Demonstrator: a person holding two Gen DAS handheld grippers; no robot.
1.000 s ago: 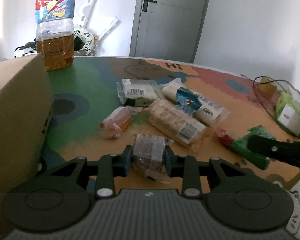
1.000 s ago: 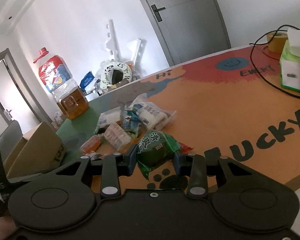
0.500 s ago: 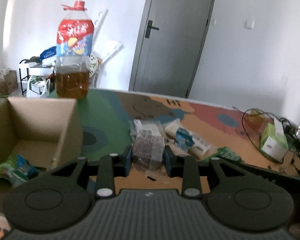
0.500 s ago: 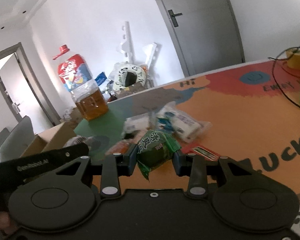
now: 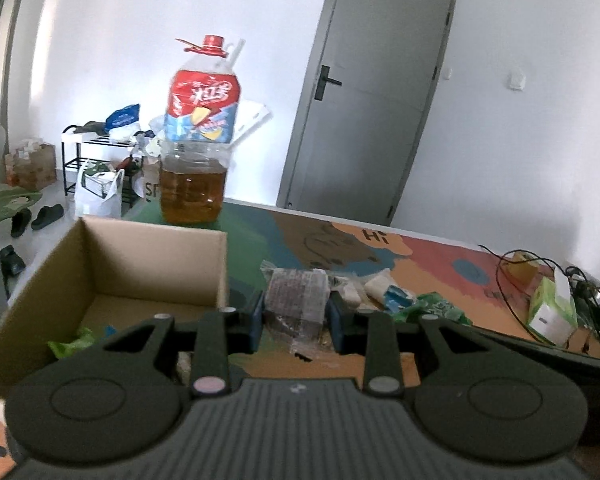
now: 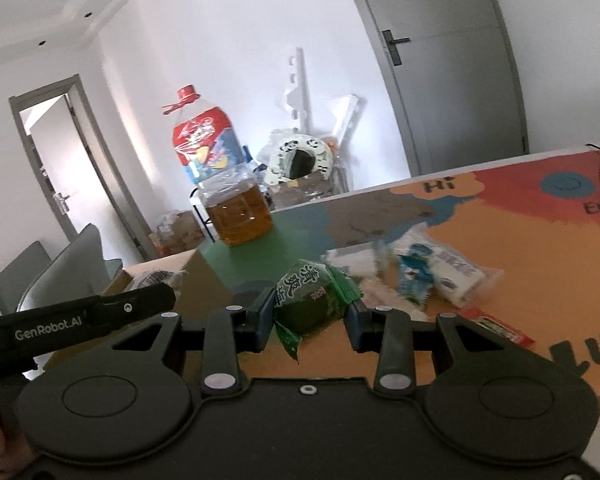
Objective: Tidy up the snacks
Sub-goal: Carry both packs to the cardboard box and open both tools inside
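My left gripper [image 5: 296, 322] is shut on a clear-wrapped brown snack pack [image 5: 298, 300], held in the air just right of the open cardboard box [image 5: 148, 268]. A green packet [image 5: 70, 346] lies inside the box. My right gripper [image 6: 310, 316] is shut on a green snack packet [image 6: 310, 300], held above the mat near the box's corner [image 6: 188, 276]. The left gripper's body [image 6: 80, 322] shows at the left of the right wrist view. Several snacks remain on the mat: white packs [image 6: 444, 268], a blue packet [image 6: 416, 276] and a red strip [image 6: 496, 326].
A large oil bottle with a red cap [image 5: 196, 160] stands on the table behind the box. A tissue box [image 5: 552, 308] and cables [image 5: 512, 264] sit at the far right. The table wears a colourful mat [image 6: 540, 240]. A grey chair [image 6: 60, 268] is beyond the box.
Both grippers rose from the mat with their snacks and swung left toward the box. The box's inside came into the left wrist view.
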